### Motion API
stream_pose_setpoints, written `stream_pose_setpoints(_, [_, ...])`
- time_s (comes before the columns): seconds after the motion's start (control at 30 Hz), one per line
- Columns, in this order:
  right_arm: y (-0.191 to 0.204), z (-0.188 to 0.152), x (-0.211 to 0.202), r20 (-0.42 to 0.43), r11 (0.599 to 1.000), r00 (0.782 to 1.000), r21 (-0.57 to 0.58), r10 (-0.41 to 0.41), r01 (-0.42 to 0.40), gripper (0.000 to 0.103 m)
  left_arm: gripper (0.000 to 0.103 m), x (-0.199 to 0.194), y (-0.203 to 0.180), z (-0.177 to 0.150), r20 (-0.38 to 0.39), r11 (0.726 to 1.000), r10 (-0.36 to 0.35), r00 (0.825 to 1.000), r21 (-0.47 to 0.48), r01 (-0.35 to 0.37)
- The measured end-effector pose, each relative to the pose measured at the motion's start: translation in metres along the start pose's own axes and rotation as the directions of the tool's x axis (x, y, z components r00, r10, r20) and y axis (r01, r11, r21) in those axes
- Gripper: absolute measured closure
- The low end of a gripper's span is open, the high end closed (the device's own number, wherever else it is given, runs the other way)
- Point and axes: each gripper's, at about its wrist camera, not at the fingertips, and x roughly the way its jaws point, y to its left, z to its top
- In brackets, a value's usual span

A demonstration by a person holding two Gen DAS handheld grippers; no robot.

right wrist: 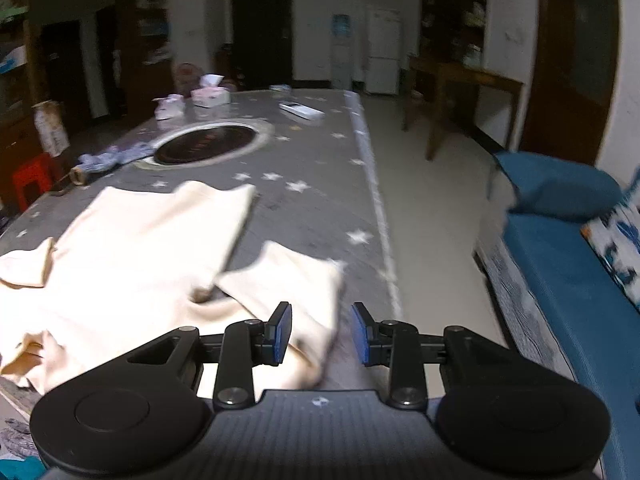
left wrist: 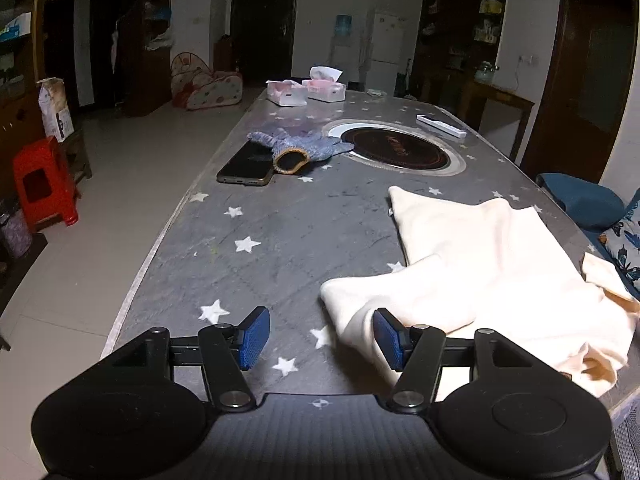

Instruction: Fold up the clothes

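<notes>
A cream garment [left wrist: 488, 264] lies rumpled on the grey star-patterned table [left wrist: 280, 232], at the right in the left wrist view and at the left in the right wrist view [right wrist: 132, 248]. My left gripper [left wrist: 322, 338] is open above the table's near edge; a sleeve end lies by its right pad [left wrist: 387, 338]. My right gripper [right wrist: 322, 334] is open over the garment's other sleeve [right wrist: 296, 292], whose end lies between the pads, near the table's right edge. Neither gripper holds anything.
A phone [left wrist: 246, 166] and a blue knitted glove [left wrist: 300, 148] lie mid-table beside a round inset hotplate [left wrist: 396, 148]. Tissue boxes [left wrist: 324, 86] and a white remote [left wrist: 440, 126] sit at the far end. A blue sofa [right wrist: 568, 256] stands right of the table, a red stool [left wrist: 44, 184] left.
</notes>
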Motion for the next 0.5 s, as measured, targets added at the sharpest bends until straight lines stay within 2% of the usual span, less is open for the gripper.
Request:
stream_pose_setpoints(0.03, [0.005,0.003,0.003,0.003,1.0,1.0,-0.013,0.014,-0.014,0.071,0.042,0.001,0.001,-0.001,-0.005,1.0,0.0,1.0,0.0,0.0])
stream_pose_setpoints(0.1, [0.014,0.007,0.01,0.002,0.999,0.999,-0.034,0.038,-0.038,0.07,0.034,0.002,0.003,-0.005,-0.024,1.0,0.005,1.0,0.011,-0.005])
stream_pose_setpoints(0.2, [0.026,0.01,0.018,-0.003,0.996,0.998,-0.052,0.07,-0.07,0.068,0.033,0.0,0.004,-0.007,-0.025,1.0,0.02,0.999,0.008,-0.02])
stream_pose_setpoints(0.4, [0.043,0.021,0.041,-0.014,0.99,0.993,-0.081,0.114,-0.115,0.068,0.036,0.012,-0.018,0.013,0.016,0.998,-0.06,0.998,0.017,0.06])
stream_pose_setpoints(0.5, [0.05,0.028,0.054,-0.021,0.987,0.99,-0.084,0.138,-0.139,0.068,0.046,0.033,-0.033,0.027,0.011,0.995,-0.097,0.995,0.037,0.097])
